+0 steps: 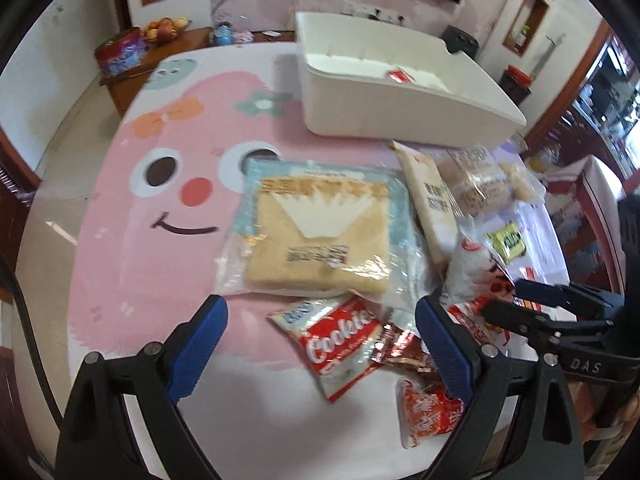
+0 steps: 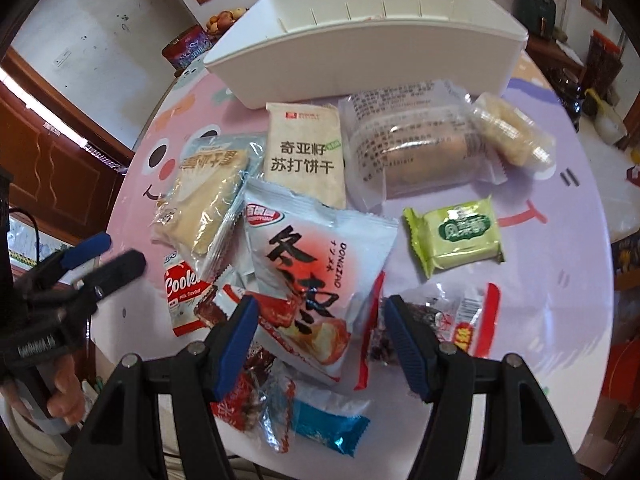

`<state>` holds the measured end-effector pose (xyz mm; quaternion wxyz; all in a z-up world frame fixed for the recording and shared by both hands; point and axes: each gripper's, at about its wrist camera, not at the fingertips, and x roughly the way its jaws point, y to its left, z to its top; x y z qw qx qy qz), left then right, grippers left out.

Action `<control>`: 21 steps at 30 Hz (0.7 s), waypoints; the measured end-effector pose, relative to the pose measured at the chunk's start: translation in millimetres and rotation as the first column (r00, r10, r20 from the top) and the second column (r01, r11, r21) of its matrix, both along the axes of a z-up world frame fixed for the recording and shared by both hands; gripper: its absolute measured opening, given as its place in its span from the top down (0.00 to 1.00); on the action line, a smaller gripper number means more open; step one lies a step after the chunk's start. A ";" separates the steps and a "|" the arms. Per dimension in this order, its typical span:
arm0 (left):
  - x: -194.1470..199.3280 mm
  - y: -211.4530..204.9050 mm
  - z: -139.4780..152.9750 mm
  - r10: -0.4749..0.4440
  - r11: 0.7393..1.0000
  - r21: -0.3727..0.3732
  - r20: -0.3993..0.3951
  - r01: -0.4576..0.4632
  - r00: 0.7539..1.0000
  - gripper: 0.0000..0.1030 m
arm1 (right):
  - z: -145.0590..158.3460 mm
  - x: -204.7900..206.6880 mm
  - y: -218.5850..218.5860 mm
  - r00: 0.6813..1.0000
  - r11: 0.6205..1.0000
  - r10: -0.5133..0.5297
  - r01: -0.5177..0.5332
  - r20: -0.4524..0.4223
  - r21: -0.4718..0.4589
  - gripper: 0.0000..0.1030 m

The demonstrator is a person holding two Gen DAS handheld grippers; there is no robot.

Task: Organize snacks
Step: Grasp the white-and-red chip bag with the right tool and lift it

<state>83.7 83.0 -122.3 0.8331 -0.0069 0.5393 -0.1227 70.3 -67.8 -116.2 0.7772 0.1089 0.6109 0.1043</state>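
Observation:
A pile of snack packets lies on the pink cartoon tablecloth (image 1: 120,248). A white storage box (image 1: 400,92) stands at the far side, with one small red packet (image 1: 400,76) inside. My left gripper (image 1: 320,316) is open above a red Cookies packet (image 1: 340,344), in front of a toast packet (image 1: 320,236). My right gripper (image 2: 320,312) is open, its fingers either side of a white and red puffed bag (image 2: 312,272). It also shows in the left wrist view (image 1: 504,300). A soda cracker packet (image 2: 306,152), a bread roll packet (image 2: 416,148) and a green packet (image 2: 456,236) lie beyond.
A blue packet (image 2: 332,428) and small red candies (image 2: 240,404) lie near the front edge. A wooden sideboard (image 1: 132,68) with a fruit bowl (image 1: 164,28) and a tin stands beyond the table at left. Jars and shelves stand at right.

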 end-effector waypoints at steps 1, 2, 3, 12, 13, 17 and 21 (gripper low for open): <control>1.4 -5.0 -2.5 -0.011 1.000 -0.003 -0.011 0.011 1.000 0.08 | -1.5 1.2 0.9 1.000 1.000 0.001 -0.001 -0.005 0.009 0.36; 2.3 -10.5 -4.8 -0.021 1.000 -0.004 -0.020 0.021 1.000 0.08 | -3.5 2.7 2.9 1.000 1.000 0.005 -0.005 -0.008 0.014 0.36; 3.3 -16.7 -6.4 -0.031 1.000 0.004 -0.024 0.031 0.999 0.08 | -4.6 3.9 4.7 1.000 1.000 0.007 -0.007 -0.006 0.013 0.36; 24.4 -43.3 -19.2 -0.039 0.986 0.160 -0.007 0.040 0.999 0.08 | -7.8 9.6 5.3 1.000 1.000 0.013 -0.013 0.009 0.027 0.56; 24.9 -44.2 -19.6 -0.047 0.984 0.171 -0.008 0.048 0.999 0.09 | -6.7 9.0 5.2 1.000 0.999 0.018 -0.018 0.008 0.031 0.60; 16.1 -58.1 -21.5 -0.136 0.962 0.241 0.019 0.127 0.991 0.08 | -4.5 7.2 -0.1 1.000 1.000 0.011 -0.011 0.000 0.028 0.65; 3.9 -68.2 -22.5 -0.207 0.933 0.310 0.050 0.181 0.977 0.09 | 0.1 7.5 -11.0 1.000 0.998 -0.012 0.012 -0.002 0.061 0.65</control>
